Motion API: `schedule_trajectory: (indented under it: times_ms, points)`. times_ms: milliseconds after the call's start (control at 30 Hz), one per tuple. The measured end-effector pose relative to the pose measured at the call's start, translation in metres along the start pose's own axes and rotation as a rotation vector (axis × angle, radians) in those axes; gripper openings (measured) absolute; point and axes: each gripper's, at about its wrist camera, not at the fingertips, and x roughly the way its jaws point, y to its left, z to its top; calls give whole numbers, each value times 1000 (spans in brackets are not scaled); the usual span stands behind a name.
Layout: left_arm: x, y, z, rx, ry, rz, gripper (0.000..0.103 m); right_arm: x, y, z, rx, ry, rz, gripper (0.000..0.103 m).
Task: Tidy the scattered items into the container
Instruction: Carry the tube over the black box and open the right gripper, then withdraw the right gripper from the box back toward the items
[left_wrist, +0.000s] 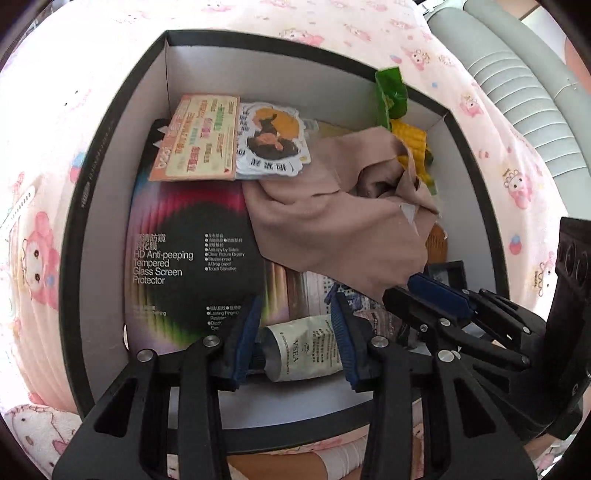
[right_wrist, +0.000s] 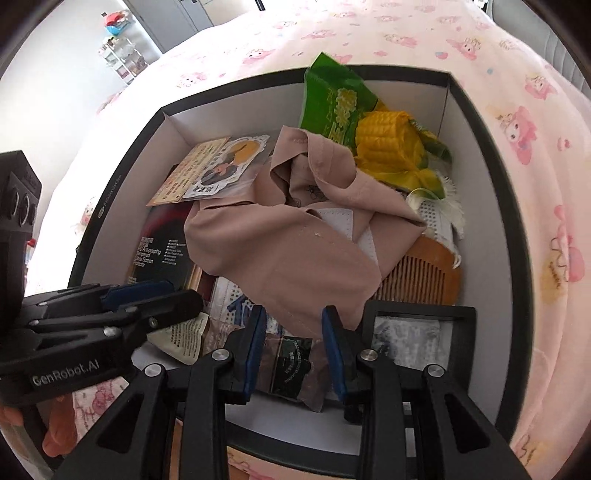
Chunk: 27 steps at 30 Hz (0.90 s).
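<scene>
A black box (left_wrist: 110, 155) (right_wrist: 491, 155) with white inner walls sits on the bed and holds several items. A beige cloth (left_wrist: 332, 206) (right_wrist: 288, 240) lies crumpled in its middle. A cream tube (left_wrist: 306, 350) lies at the near wall. My left gripper (left_wrist: 295, 336) is open and empty, hovering over the tube. My right gripper (right_wrist: 293, 347) is open and empty, above the cloth's near edge and a brown sachet (right_wrist: 291, 365). Each gripper shows in the other's view: the right one (left_wrist: 443, 295), the left one (right_wrist: 147, 295).
In the box lie a black screen-protector pack (left_wrist: 184, 258), an orange card (left_wrist: 199, 140), a sticker (left_wrist: 273, 140), a green corn snack bag (right_wrist: 369, 125), a wooden comb (right_wrist: 421, 273) and a black frame (right_wrist: 417, 325). A pink patterned bedsheet (right_wrist: 535, 129) surrounds the box.
</scene>
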Motion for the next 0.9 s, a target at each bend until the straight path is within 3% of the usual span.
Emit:
schedule_trajectory:
  times_ms: [133, 267, 433, 533, 900]
  points:
    - [-26, -2, -11, 32, -66, -42, 46, -19, -2, -6, -3, -54, -39, 29]
    - [-58, -17, -23, 74, -145, -40, 49, -47, 0, -11, 22, -128, -54, 29]
    - [-70, -54, -22, 130, -206, -26, 51, -67, 17, -15, 23, -200, -83, 30]
    - [-60, -75, -26, 164, -216, -33, 51, -90, 18, -37, 23, -236, -103, 30]
    - [-102, -77, -64, 232, -242, -87, 51, -131, 49, -77, 47, -307, -103, 30]
